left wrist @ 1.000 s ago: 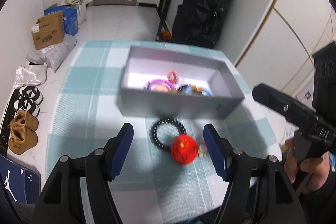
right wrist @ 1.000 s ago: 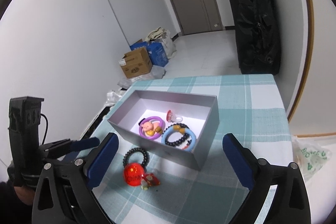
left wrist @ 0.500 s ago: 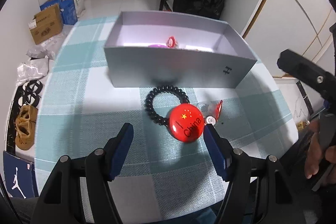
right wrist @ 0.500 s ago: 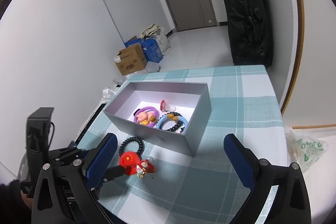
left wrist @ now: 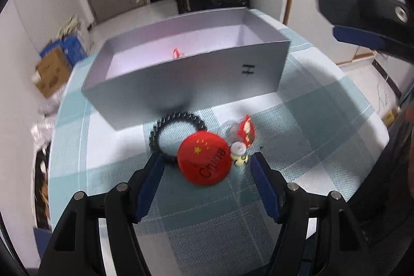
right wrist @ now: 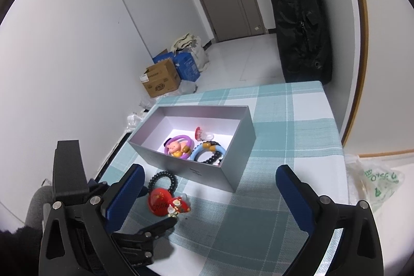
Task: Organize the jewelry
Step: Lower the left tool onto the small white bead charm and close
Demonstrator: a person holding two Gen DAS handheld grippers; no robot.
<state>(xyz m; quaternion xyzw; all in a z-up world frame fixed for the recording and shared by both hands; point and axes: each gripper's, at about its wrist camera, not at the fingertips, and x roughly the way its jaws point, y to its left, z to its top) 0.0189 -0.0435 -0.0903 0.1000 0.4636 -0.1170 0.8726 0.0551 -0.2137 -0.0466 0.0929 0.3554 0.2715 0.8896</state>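
A black bead hair tie (left wrist: pixel 178 129) with a round red "China" badge (left wrist: pixel 204 162) lies on the checked cloth in front of the grey box (left wrist: pixel 186 84). A small red charm (left wrist: pixel 244 135) lies beside the badge. My left gripper (left wrist: pixel 207 167) is open, low over the cloth, with its fingers on either side of the badge. My right gripper (right wrist: pixel 207 188) is open and empty, higher up and to the right. In the right wrist view the box (right wrist: pixel 240 144) holds a purple ring with a pig (right wrist: pixel 178 145), a blue ring with beads (right wrist: pixel 209 153) and a red clip (right wrist: pixel 199 132).
The table (right wrist: pixel 297 120) has a teal and white checked cloth. Its near and right edges are close. A black bag (right wrist: pixel 300 17) leans on the far wall. Cardboard and blue boxes (right wrist: pixel 168 74) stand on the floor. A plastic bag (right wrist: pixel 375 183) lies right of the table.
My left gripper has moved forward and down, so the red badge now sits between its open fingers. The right gripper has drawn back and up a little.
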